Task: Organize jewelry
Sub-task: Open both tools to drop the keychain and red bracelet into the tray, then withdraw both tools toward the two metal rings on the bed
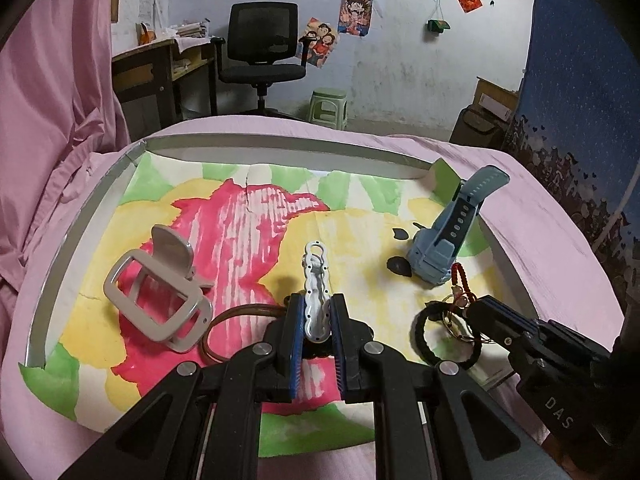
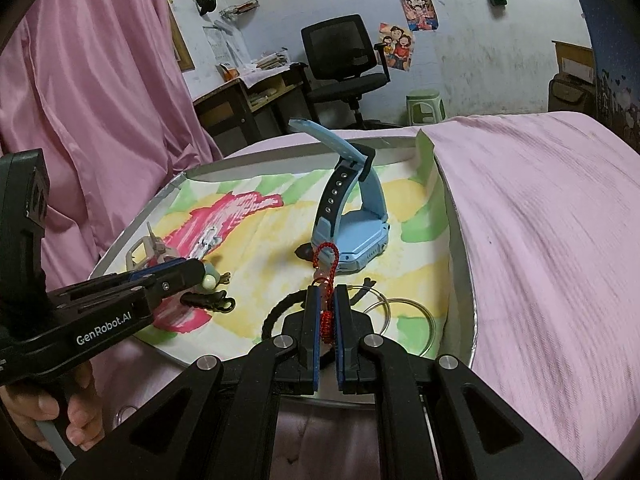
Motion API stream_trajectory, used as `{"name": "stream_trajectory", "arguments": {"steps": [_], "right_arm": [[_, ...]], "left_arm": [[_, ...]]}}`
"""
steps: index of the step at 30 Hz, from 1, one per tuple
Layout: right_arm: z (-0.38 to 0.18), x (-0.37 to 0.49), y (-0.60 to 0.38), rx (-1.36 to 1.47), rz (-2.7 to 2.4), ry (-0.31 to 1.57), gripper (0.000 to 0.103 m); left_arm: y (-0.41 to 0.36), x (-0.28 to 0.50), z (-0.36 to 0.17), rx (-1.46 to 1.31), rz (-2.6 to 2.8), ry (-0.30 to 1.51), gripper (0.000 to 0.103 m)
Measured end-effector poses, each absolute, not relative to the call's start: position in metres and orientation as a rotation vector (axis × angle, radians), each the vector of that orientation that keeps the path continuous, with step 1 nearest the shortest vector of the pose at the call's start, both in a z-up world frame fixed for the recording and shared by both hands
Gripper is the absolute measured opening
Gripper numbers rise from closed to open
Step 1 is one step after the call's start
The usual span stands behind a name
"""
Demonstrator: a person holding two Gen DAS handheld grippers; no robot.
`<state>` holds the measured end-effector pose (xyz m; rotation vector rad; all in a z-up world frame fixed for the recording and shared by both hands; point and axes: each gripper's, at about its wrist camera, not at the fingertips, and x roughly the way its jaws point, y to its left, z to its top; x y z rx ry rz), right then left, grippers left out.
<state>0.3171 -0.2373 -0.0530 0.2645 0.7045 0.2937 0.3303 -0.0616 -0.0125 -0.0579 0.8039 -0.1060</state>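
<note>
On the bed the painted tray (image 1: 80, 248) holds the blue watch (image 1: 444, 236) at its far right; left gripper (image 1: 316, 320) jaws clamp the white clip (image 1: 316, 280), right gripper (image 2: 327, 312) jaws pinch the red cord (image 2: 326, 276) near the watch.

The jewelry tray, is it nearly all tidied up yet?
Not nearly. Nothing looks sorted yet. In hand: the left claw is pinching a white clip, and the right claw is pinching a red cord charm. Still loose on the tray: the blue watch, a black braided bracelet, a grey clip and thin rings.
</note>
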Motion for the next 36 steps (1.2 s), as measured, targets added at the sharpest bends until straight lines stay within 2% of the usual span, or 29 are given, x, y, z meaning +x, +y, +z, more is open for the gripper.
{"name": "stream_trajectory", "arguments": {"steps": [5, 8, 10, 11, 13, 15, 20, 22, 28, 32, 34, 36], "right_arm": [[-0.049, 0.316, -0.237, 0.272, 0.294, 0.69, 0.008], [-0.044, 0.311, -0.24, 0.277, 0.285, 0.662, 0.021], [-0.039, 0.306, -0.243, 0.275, 0.277, 0.636, 0.036], [-0.035, 0.302, -0.244, 0.272, 0.273, 0.617, 0.037], [-0.028, 0.297, -0.244, 0.261, 0.264, 0.582, 0.037], [-0.019, 0.289, -0.245, 0.249, 0.254, 0.541, 0.046], [0.006, 0.259, -0.248, 0.251, 0.257, 0.412, 0.063], [0.015, 0.248, -0.249, 0.247, 0.259, 0.368, 0.071], [0.039, 0.21, -0.247, 0.211, 0.267, 0.25, 0.09], [0.045, 0.191, -0.245, 0.198, 0.274, 0.216, 0.095], [0.046, 0.181, -0.245, 0.196, 0.275, 0.207, 0.101], [0.045, 0.172, -0.247, 0.191, 0.274, 0.207, 0.102]], "left_arm": [[-0.056, 0.329, -0.012, -0.099, -0.135, 0.812, 0.013], [-0.051, 0.325, -0.009, -0.131, -0.146, 0.796, 0.014], [-0.047, 0.319, -0.005, -0.147, -0.146, 0.774, 0.024], [-0.045, 0.315, -0.002, -0.157, -0.148, 0.755, 0.027], [-0.041, 0.304, 0.007, -0.165, -0.142, 0.704, 0.047], [-0.037, 0.292, 0.016, -0.171, -0.131, 0.645, 0.064], [-0.03, 0.264, 0.034, -0.171, -0.115, 0.547, 0.071], [-0.027, 0.249, 0.041, -0.163, -0.103, 0.496, 0.08], [-0.023, 0.214, 0.055, -0.141, -0.078, 0.394, 0.094], [-0.02, 0.189, 0.061, -0.131, -0.067, 0.332, 0.102], [-0.018, 0.177, 0.061, -0.13, -0.064, 0.304, 0.103], [-0.016, 0.165, 0.06, -0.125, -0.066, 0.287, 0.103]]}}
